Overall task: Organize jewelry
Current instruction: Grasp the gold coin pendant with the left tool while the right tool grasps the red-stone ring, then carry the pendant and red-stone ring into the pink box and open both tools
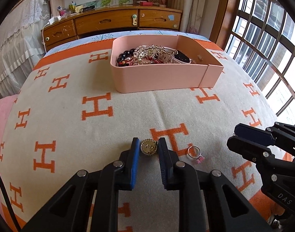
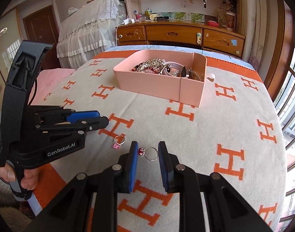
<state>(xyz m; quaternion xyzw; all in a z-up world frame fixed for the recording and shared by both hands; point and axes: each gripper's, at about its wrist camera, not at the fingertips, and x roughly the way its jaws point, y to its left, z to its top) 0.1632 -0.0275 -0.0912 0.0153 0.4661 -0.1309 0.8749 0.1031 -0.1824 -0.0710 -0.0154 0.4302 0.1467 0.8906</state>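
White "GenRobot.AI" on black left gripper [image 2: 93, 118].

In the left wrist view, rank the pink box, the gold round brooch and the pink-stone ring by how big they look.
1. pink box, largest by far, even though farthest.
2. gold round brooch, between the left gripper's fingers.
3. pink-stone ring, slightly smaller at similar nearness.

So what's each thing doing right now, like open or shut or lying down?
Left gripper: open, fingers either side of the gold brooch.
Gold brooch: lying flat on the blanket.
Right gripper: open around the red-stone ring.
Red-stone ring: lying on the blanket.
Pink-stone ring: lying loose, untouched.
Pink box: open, full of jewelry.
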